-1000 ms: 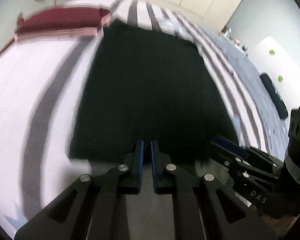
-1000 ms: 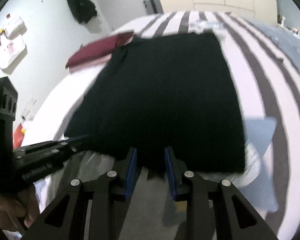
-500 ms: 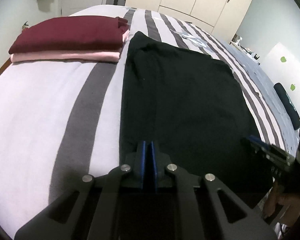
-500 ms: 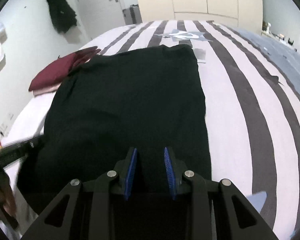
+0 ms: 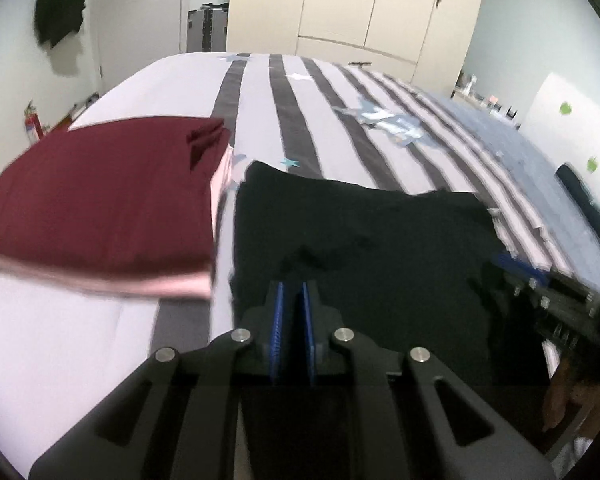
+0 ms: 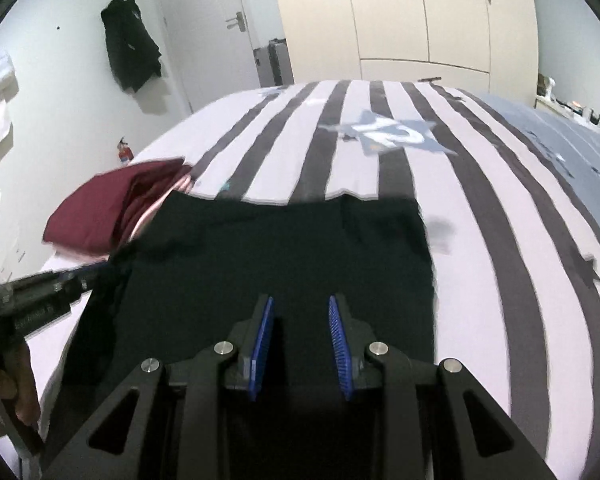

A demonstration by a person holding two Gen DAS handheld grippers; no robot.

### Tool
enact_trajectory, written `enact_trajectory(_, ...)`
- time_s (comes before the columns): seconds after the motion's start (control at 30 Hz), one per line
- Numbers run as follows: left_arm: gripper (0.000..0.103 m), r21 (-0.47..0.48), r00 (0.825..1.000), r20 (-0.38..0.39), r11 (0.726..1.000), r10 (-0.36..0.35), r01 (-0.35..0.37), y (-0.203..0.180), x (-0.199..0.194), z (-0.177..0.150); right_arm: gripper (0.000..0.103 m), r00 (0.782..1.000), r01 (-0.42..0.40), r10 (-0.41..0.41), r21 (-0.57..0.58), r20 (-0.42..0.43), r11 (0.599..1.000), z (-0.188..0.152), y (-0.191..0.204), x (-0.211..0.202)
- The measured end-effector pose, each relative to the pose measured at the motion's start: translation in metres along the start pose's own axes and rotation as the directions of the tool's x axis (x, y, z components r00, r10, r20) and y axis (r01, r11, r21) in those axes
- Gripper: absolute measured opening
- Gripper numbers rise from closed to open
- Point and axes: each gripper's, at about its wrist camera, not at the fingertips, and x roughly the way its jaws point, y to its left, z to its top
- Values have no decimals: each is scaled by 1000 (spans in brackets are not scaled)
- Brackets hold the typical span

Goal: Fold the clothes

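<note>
A black garment (image 5: 360, 248) lies on the striped bed, its near edge lifted and carried over the rest; it also shows in the right wrist view (image 6: 284, 256). My left gripper (image 5: 293, 292) is shut on the black garment's near left edge. My right gripper (image 6: 300, 308) has its jaws slightly apart with black fabric between the blue pads; whether they pinch it is unclear. Each gripper shows at the edge of the other's view, the right gripper (image 5: 540, 284) and the left gripper (image 6: 60, 284).
A folded maroon garment (image 5: 100, 200) on a pink one (image 5: 172, 286) sits left of the black garment, touching its far corner. The striped bedspread (image 6: 480, 216) stretches ahead and right. Wardrobe doors (image 6: 420, 12), a door and a suitcase (image 5: 206, 28) stand beyond the bed.
Both grippers have moved forward over the bed, carrying the black garment's near edge toward its far edge. The visible black area has shortened, and the maroon stack is now close on the left.
</note>
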Motion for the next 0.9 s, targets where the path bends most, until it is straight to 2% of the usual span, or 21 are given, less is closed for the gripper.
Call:
enact_trajectory(0.1, 7, -13, 999, -37, 1000, 6, -6, 10, 19, -2, 26, 1000, 23, -23, -44, -7, 999, 16, 2, 29)
enact_trajectory(0.17, 7, -51, 999, -34, 999, -12, 10, 17, 20, -3, 26, 999, 37, -39, -47, -37, 998, 21, -4, 47)
enact_trajectory(0.27, 7, -97, 999, -26, 995, -19, 17, 19, 14, -1, 26, 997, 26, -23, 44, -76, 999, 24, -25, 57)
enact_trajectory(0.33, 7, -69, 1000, 8, 998, -6, 7, 11, 1, 1, 26, 998, 35, -32, 60, -54, 998, 28, -30, 49)
enact_trajectory(0.4, 7, 3, 998, 55, 1000, -19, 18, -3, -8, 6, 26, 999, 27, -26, 49, -20, 998, 34, -30, 38)
enact_trajectory(0.5, 7, 49, 999, 23, 998, -44, 43, -17, 3, 10, 26, 999, 37, -37, 34, -18, 999, 40, -33, 41)
enact_trajectory(0.57, 7, 62, 999, -21, 998, -25, 26, -15, 17, 9, 26, 999, 41, -40, 50, -33, 998, 44, -38, 50)
enact_trajectory(0.67, 7, 32, 997, -77, 999, -22, 25, -5, 43, 14, 26, 997, 46, -43, 44, -63, 998, 47, -40, 65)
enact_trajectory(0.77, 6, 22, 996, -80, 999, -26, 28, -2, 47, 10, 26, 994, 50, -47, 22, -101, 999, 47, -42, 78)
enact_trajectory(0.9, 4, -28, 996, -81, 999, -40, 38, 4, 47, 11, 24, 994, 26, -19, 65, -107, 998, 49, -52, 82)
